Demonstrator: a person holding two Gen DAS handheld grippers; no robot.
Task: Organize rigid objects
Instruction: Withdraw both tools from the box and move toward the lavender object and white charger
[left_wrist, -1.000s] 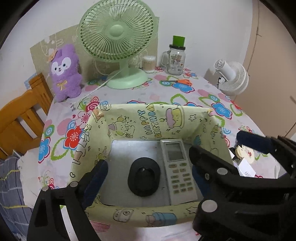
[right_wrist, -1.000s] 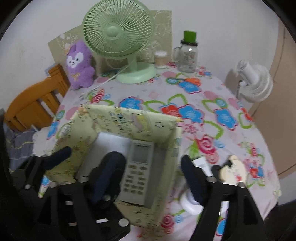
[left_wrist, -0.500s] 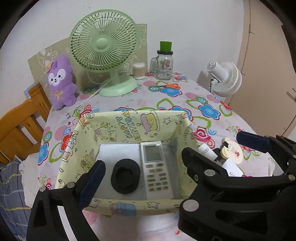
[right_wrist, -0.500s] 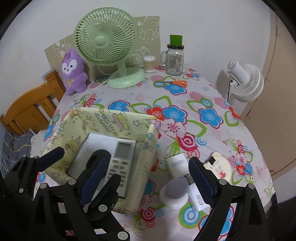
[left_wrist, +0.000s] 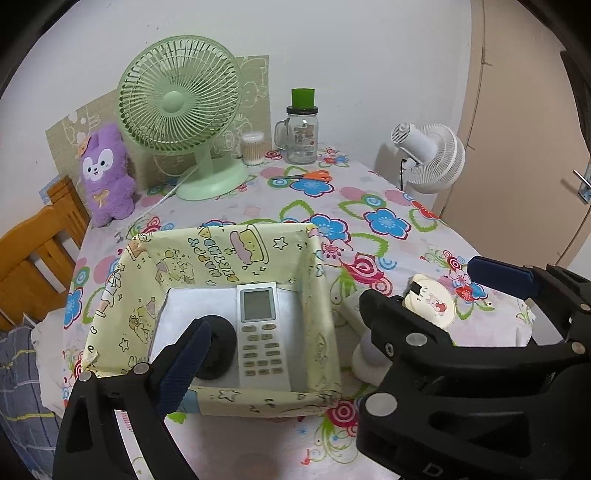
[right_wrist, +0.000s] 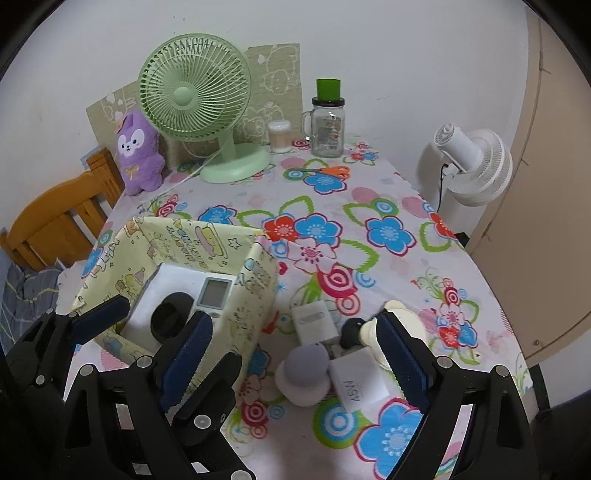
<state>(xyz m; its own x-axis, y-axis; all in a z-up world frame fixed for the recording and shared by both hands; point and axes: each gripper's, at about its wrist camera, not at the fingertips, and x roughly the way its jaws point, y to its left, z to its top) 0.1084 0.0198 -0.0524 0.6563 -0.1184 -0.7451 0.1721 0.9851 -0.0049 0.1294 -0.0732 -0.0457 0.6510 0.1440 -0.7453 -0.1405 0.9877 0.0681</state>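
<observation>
Beside the yellow box, small white things crowd the bench. Both the right tool and the left tool gape wide, holding nothing.

Both wrist views look steeply down and forward from close above the surface, sharing the yellow box and green fan.
</observation>
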